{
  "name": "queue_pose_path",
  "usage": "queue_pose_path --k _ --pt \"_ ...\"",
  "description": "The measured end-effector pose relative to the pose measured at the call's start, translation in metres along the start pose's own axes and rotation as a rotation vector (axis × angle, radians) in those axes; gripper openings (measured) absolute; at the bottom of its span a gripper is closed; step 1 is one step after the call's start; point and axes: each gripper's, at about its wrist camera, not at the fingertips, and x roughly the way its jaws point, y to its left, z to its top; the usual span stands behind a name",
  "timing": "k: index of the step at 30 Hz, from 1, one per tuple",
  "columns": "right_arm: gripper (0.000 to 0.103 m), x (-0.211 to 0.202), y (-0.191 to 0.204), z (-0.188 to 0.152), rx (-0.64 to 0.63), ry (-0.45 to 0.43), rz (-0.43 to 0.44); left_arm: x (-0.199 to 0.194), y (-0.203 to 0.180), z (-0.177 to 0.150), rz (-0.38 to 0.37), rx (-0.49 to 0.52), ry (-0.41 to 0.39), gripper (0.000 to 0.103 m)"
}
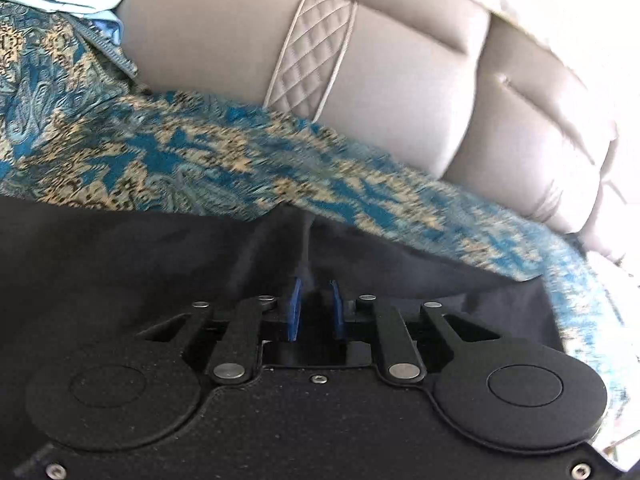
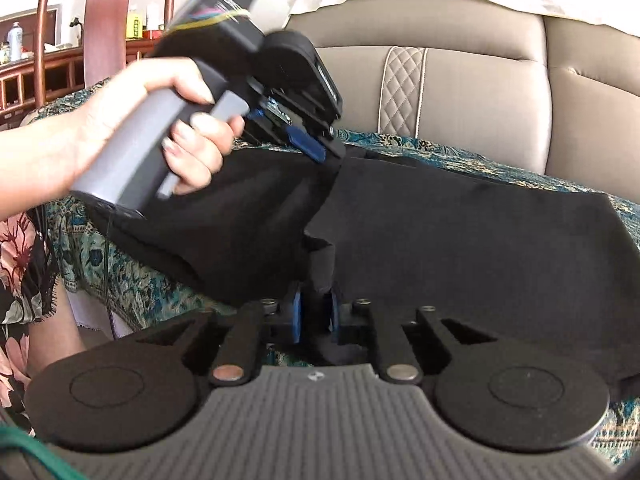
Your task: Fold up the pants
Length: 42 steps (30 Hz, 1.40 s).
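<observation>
1. Between the right gripper's blue pads a thick fold of the black pants is pinched; the lower part of the fold is hidden behind the gripper body.
2. The left gripper has its jaws narrowly parted around a raised pleat of pants; actual pad contact is hard to make out.
3. Beyond both jaws the pants lie on a patterned throw, long axis running across.
4. Farthest, a beige sofa back.
</observation>
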Motion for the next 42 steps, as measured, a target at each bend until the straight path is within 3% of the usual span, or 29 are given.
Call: queue_pose_path --k 2,4,8,10,13,16,22,27,33,37,42 --pt "0.043 0.000 0.001 -0.001 -0.001 -0.001 0.007 -0.005 -0.003 0.002 -0.047 0.022 0.003 0.037" --pt "0.048 0.000 0.003 -0.002 -0.007 -0.004 0.008 -0.003 -0.010 0.002 -0.074 0.068 0.030 0.044" --pt "0.063 -0.001 0.009 -0.003 -0.026 -0.007 0.015 0.014 -0.027 -0.010 -0.027 0.163 0.091 0.045" --pt "0.067 -0.002 0.011 -0.004 -0.028 -0.007 0.020 0.024 -0.028 -0.015 0.002 0.165 0.112 0.045" --pt "0.072 -0.003 0.015 -0.006 -0.036 -0.009 0.019 0.029 -0.027 -0.017 -0.017 0.143 0.083 0.043" --pt "0.074 -0.004 0.018 -0.008 -0.048 -0.015 0.014 0.032 -0.025 -0.016 -0.021 0.102 0.082 0.022" --pt "0.081 -0.001 0.026 -0.013 -0.075 -0.042 -0.052 0.024 -0.023 -0.013 -0.027 0.078 0.036 0.010" --pt "0.078 0.004 0.033 -0.012 -0.098 -0.051 -0.044 0.028 -0.030 0.000 -0.013 0.084 0.004 0.009" --pt "0.075 0.020 0.020 0.010 -0.002 -0.062 -0.033 0.045 -0.045 0.027 0.009 0.139 -0.028 0.009" --pt "0.075 0.035 0.010 0.018 0.051 -0.045 -0.043 0.071 -0.052 0.036 0.055 0.173 0.002 0.010" --pt "0.078 0.040 0.010 0.017 0.037 -0.052 -0.030 0.087 -0.051 0.029 0.128 0.186 0.025 0.021"
